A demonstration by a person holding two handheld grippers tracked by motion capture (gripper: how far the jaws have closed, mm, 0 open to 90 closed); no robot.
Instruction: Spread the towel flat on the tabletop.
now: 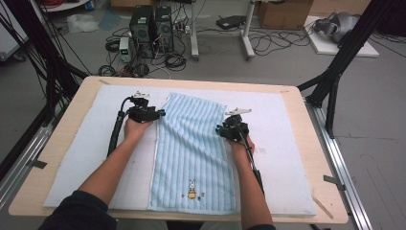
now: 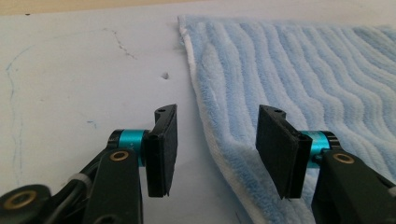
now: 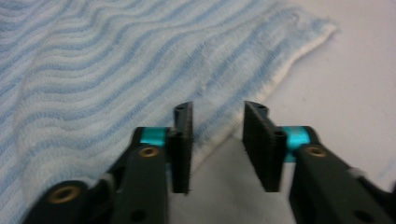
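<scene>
A light blue striped towel (image 1: pixel 191 143) lies flat on the white mat (image 1: pixel 287 143), with a small rabbit picture (image 1: pixel 191 187) near its front hem. My left gripper (image 1: pixel 160 113) sits at the towel's far left edge. In the left gripper view its jaws (image 2: pixel 217 116) stand open astride that white-trimmed edge (image 2: pixel 205 116), with the pads clear of the cloth. My right gripper (image 1: pixel 219 129) hovers low over the towel's right edge. There the jaws (image 3: pixel 219 109) are parted over the towel (image 3: pixel 116 60), whose hem runs under the left pad, and nothing is pinched.
The mat covers most of a wooden table (image 1: pixel 62 143). Bare mat lies to the left and right of the towel. Beyond the table's far edge are computer towers (image 1: pixel 151 28), cables and black frame legs (image 1: pixel 335 72) on the floor.
</scene>
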